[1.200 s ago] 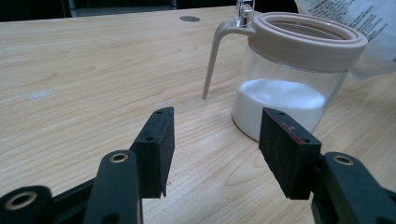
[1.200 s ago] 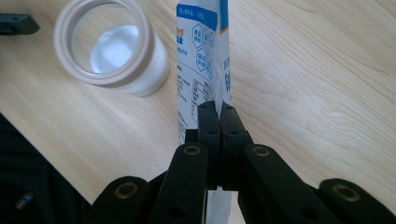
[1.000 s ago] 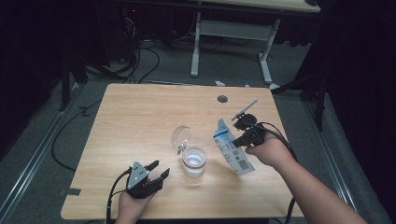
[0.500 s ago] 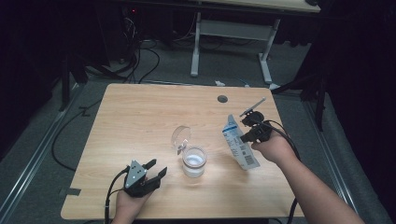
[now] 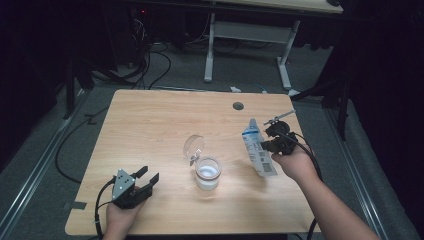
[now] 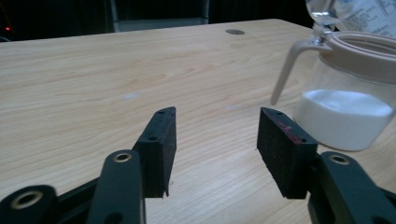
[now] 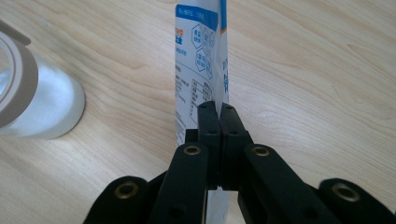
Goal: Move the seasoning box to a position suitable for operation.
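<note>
Right gripper [image 5: 270, 142]: jaws pressed together on the edge of a white pouch with blue print [image 5: 259, 150]; in the right gripper view [image 7: 218, 109] the pads pinch the thin pouch [image 7: 201, 56] flat between them.
Pouch: held in the air above the right part of the worktop [image 5: 150, 125], standing on its long axis and tilted, its narrow top end pointing away from the person and a little toward the jar.
Pouch and jar: near each other but apart; the pouch is to the right of the jar in the high view.
Jar [image 5: 207, 172]: clear glass, upright near the middle of the worktop, a layer of white powder in its lower part.
Jar lid [image 5: 193, 146]: round, clear, swung up and back on its hinge, so the mouth of the jar is uncovered.
Jar rim: a beige band runs around the mouth; in the left gripper view a beige lever hangs down from that band on the jar [image 6: 348, 93].
Left gripper [image 5: 145, 179]: jaws well apart and just now closing a little, with only bare wood between them; low over the near left part of the worktop, pointing toward the jar.
Left gripper view: the two pads [image 6: 161, 142] face each other across a wide gap [image 6: 215, 144], the jar just beyond the right-hand pad, not touching it.
Worktop: light wood, with a small round dark hole [image 5: 238, 106] near its far edge.
</note>
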The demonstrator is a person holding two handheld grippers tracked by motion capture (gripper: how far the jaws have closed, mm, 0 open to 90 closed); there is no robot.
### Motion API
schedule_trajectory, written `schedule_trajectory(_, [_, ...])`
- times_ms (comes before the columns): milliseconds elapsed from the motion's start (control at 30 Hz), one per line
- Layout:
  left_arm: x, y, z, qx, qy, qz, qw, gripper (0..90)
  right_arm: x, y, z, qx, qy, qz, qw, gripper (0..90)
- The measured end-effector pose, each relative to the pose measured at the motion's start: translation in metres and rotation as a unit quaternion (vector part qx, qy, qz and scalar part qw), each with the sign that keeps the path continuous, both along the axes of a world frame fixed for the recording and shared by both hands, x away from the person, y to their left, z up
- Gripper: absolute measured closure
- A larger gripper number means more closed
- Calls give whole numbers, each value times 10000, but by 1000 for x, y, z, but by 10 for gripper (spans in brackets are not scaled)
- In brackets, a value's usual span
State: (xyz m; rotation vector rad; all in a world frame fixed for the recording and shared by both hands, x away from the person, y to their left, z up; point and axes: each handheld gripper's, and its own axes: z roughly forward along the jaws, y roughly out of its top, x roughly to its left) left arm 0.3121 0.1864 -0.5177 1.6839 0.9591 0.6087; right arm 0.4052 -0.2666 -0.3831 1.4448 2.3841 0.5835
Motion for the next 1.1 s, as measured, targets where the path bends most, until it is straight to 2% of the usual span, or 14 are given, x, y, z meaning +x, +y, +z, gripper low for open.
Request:
schedule_trajectory(33, [0, 3, 1, 4, -3, 36, 10000, 493, -3, -2, -2, 90, -114, -69, 9999, 900])
schedule_trajectory(133, [1, 11, 1, -13, 22, 126, 9999, 495, -6, -4, -4, 102, -217, -76, 9997, 900])
schedule_trajectory(167, [1, 14, 0, -16, 51, 164, 9999, 501, -8, -5, -5, 219, -314, -111, 9992, 900])
schedule_trajectory(367, [1, 21, 0, -38, 97, 229, 9997, 514, -12, -5, -9, 256, -507, -122, 9983, 900])
schedule_trajectory(600, [1, 21, -1, -4, 84, 231, 9997, 505, -17, -6, -6, 337, -746, -178, 9965, 900])
schedule_trajectory(633, [1, 21, -1, 0, 81, 229, 9997, 501, -18, -7, -7, 442, -848, -208, 9952, 900])
schedule_trajectory(800, [0, 21, -2, 28, 88, 219, 9997, 501, -21, -8, -12, 408, -908, -220, 9948, 900])
schedule_trajectory(833, [0, 21, -2, 39, 96, 215, 9997, 501, -23, -10, -14, 501, -955, -263, 9938, 900])
schedule_trajectory(967, [0, 21, -3, 70, 99, 208, 9997, 502, -26, -12, -17, 587, -996, -315, 9928, 900])
schedule_trajectory(1000, [1, 21, -3, 80, 101, 209, 9997, 502, -27, -12, -18, 576, -1075, -292, 9921, 900])
schedule_trajectory(1033, [1, 21, -3, 82, 116, 202, 9997, 503, -29, -13, -19, 667, -1160, -333, 9904, 900])
schedule_trajectory(1100, [1, 21, -3, 75, 133, 195, 9997, 503, -30, -14, -20, 730, -1186, -353, 9896, 899])
